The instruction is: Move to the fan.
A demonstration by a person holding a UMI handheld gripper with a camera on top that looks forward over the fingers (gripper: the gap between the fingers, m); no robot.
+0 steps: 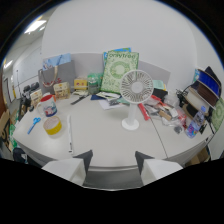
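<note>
White fan (134, 95) is standing upright on round base, grille facing the camera, beyond the gripper fingers.

yellow tape roll (53, 125), blue scissors (34, 124), green box (120, 70)

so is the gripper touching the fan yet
Apart. The gripper view shows bare table between the open gripper and the fan, which stands well beyond the fingers.

Fan (134, 90) hides part of clutter behind. Green box (120, 69) print mostly unreadable. Small items by shelf (202, 95) too blurred to ID.
</note>
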